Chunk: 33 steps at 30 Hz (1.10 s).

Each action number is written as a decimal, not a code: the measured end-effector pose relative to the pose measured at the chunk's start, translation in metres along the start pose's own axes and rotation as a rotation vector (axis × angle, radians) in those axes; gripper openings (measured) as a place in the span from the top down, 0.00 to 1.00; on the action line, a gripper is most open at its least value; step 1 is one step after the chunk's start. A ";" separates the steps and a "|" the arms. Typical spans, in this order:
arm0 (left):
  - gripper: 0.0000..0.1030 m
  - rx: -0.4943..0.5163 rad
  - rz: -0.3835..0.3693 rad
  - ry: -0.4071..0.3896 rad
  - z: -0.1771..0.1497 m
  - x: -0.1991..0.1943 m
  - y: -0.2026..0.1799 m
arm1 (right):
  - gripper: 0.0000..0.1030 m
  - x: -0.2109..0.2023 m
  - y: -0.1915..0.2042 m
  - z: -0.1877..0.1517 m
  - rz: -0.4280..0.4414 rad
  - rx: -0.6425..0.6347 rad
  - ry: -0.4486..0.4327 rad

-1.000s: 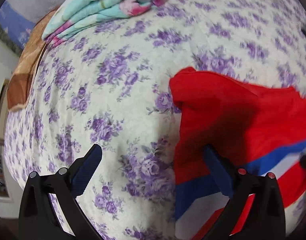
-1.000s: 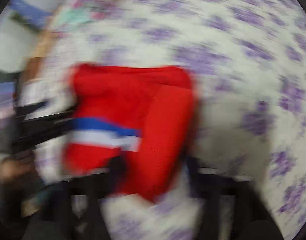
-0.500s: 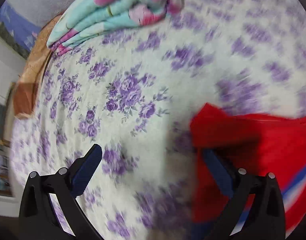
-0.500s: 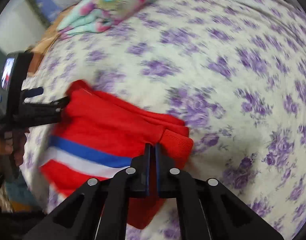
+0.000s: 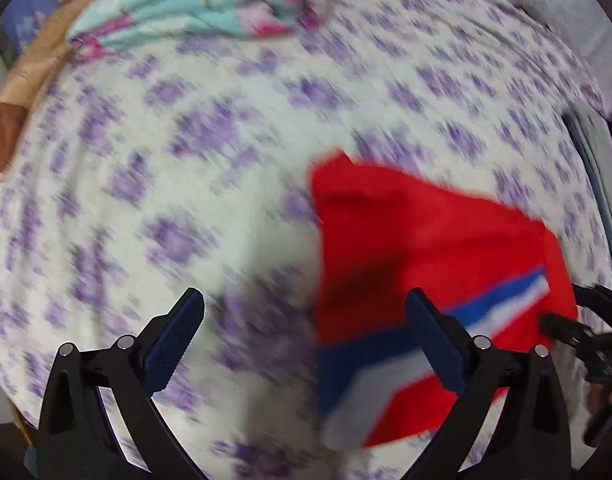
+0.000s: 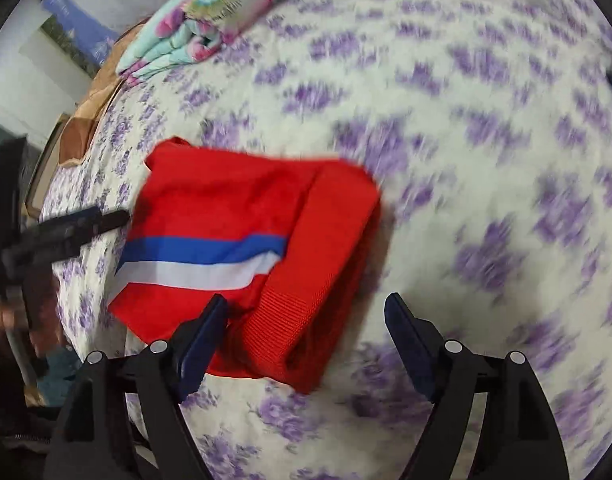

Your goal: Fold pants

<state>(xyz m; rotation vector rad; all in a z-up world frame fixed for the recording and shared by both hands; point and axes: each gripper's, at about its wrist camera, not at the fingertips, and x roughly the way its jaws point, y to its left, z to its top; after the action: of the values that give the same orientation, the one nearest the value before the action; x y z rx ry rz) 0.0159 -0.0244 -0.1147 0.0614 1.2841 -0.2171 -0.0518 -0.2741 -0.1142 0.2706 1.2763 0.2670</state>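
Note:
The red pants (image 6: 242, 216) with a blue and white stripe lie folded into a compact rectangle on the floral bed sheet (image 6: 485, 160), the ribbed waistband on the right. They also show in the left wrist view (image 5: 425, 248). My right gripper (image 6: 306, 320) is open and empty, its jaws spread just in front of the waistband end. My left gripper (image 5: 306, 324) is open and empty, with its right finger over the pants' left part. The left gripper also shows at the left of the right wrist view (image 6: 78, 224), beside the pants' left edge.
A folded teal and pink floral quilt (image 5: 210, 12) lies at the head of the bed, also in the right wrist view (image 6: 210, 16). A brown cloth (image 5: 10, 120) hangs at the bed's left edge. The bed's near edge runs below both grippers.
My right gripper was shut on the pants' waistband and has opened and let go. The left gripper has swung, so the pants sit further left and nearer in its view. Both views are motion blurred.

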 end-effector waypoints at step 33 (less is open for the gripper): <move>0.05 0.100 -0.050 -0.013 0.021 -0.015 -0.029 | 0.62 -0.046 -0.003 0.029 -0.149 -0.074 -0.187</move>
<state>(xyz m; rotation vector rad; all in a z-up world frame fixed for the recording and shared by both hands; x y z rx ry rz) 0.0263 -0.0549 -0.0917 0.1128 1.2620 -0.3243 -0.0359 -0.2943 -0.0656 0.1330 1.0934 0.1575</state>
